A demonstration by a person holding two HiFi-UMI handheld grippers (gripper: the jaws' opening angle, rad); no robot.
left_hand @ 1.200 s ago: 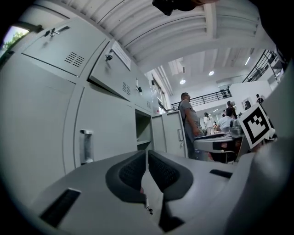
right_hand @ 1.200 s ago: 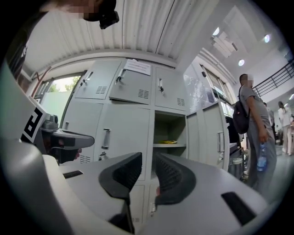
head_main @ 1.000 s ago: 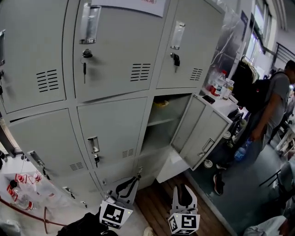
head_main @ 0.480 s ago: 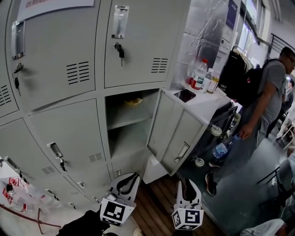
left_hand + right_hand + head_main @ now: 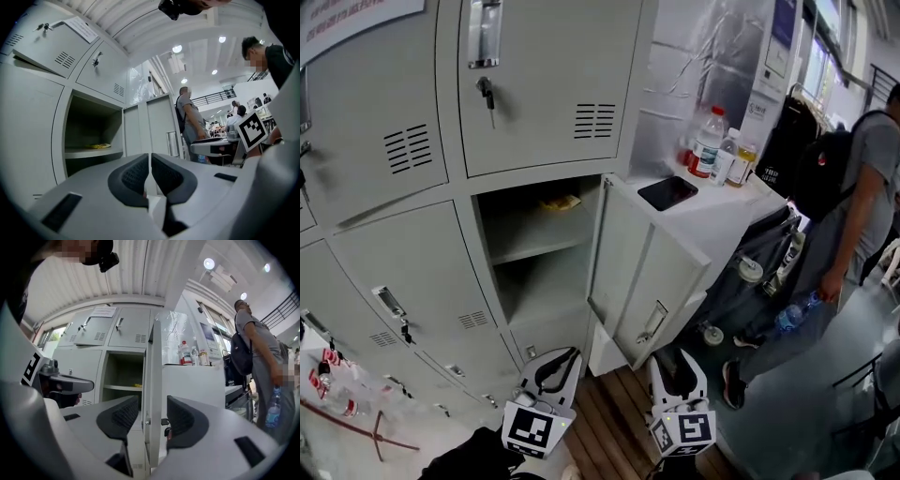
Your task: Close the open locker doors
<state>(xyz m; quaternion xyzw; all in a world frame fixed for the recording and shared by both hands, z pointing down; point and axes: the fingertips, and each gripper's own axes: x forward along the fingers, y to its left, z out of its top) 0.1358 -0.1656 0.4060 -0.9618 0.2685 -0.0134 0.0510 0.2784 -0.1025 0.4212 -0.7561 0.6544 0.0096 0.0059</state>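
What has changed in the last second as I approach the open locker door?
Both grippers came closer to the open locker door, which now sits mid-view. The right gripper has just been opening its fingers; the door's edge shows between them, ungripped. The left gripper is shut; the door stays open.

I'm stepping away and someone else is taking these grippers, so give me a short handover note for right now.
Left gripper: shut, nothing held.
Right gripper: jaws have just been opening and stand apart; the door's edge shows in the gap, pads not on it.
Things: the locker door stands wide open, hinged at the right of its compartment; a yellow item lies on the shelf inside.
Done: this door is not yet touched.
Left: swing it shut, probably by pushing; mind the person standing to the right.
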